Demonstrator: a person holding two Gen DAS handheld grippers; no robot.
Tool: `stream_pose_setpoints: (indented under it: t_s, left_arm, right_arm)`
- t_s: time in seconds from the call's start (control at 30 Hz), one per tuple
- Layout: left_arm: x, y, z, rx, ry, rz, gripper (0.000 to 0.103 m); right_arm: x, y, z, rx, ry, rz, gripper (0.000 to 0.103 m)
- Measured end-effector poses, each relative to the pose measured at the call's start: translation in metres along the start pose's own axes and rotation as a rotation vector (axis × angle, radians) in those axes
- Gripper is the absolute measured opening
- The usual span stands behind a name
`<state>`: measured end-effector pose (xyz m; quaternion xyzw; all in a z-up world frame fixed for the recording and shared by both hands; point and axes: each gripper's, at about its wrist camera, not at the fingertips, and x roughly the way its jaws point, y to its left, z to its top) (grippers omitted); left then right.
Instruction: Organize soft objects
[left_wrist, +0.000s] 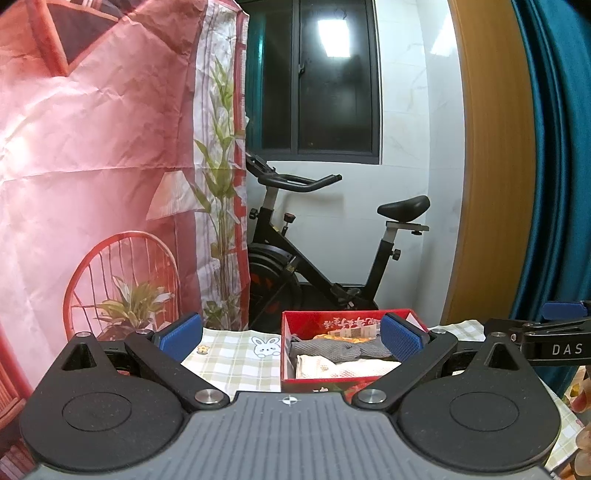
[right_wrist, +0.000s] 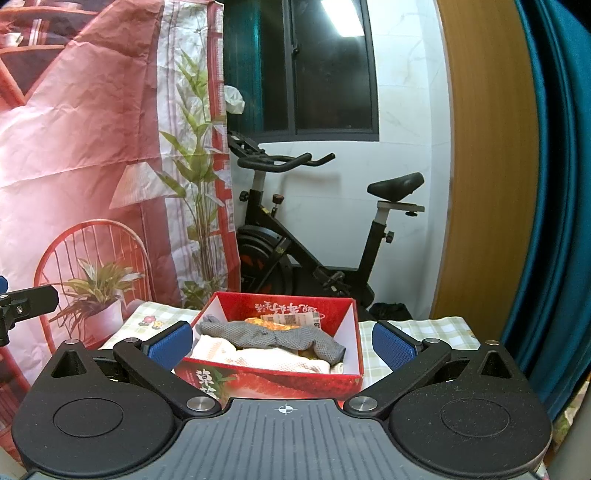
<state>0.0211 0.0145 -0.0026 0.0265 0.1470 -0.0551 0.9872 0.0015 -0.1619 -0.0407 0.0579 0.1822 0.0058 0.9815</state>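
A red cardboard box (right_wrist: 343, 332) stands on the checked tablecloth (right_wrist: 424, 332). It also shows in the left wrist view (left_wrist: 286, 354). Inside lie a grey knitted cloth (right_wrist: 273, 338), a white cloth (right_wrist: 266, 360) and something yellow-orange underneath (right_wrist: 273, 325). In the left wrist view the grey cloth (left_wrist: 332, 349) lies over the white cloth (left_wrist: 332, 367). My right gripper (right_wrist: 282, 345) is open and empty, its blue pads either side of the box. My left gripper (left_wrist: 290, 338) is open and empty, to the left of the box.
The checked tablecloth (left_wrist: 236, 354) with a rabbit print covers the table. A black exercise bike (right_wrist: 295, 243) stands behind the table. A red printed backdrop (right_wrist: 92, 166) hangs at the left, a wooden panel (right_wrist: 484, 166) and teal curtain (right_wrist: 554, 203) at the right.
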Motion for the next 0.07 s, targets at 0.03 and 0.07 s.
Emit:
stream_pose_setpoints:
  t_s: [0.03, 0.07]
  left_arm:
    - [0.0004, 0.0000, -0.0002, 0.000, 0.000, 0.000, 0.103]
    - [0.0005, -0.0001, -0.0004, 0.000, -0.001, -0.001, 0.103]
  right_arm:
    - [0.0001, 0.0001, -0.0001, 0.000, 0.000, 0.001, 0.103]
    - [0.0000, -0.0002, 0.0000, 0.000, 0.000, 0.001, 0.103]
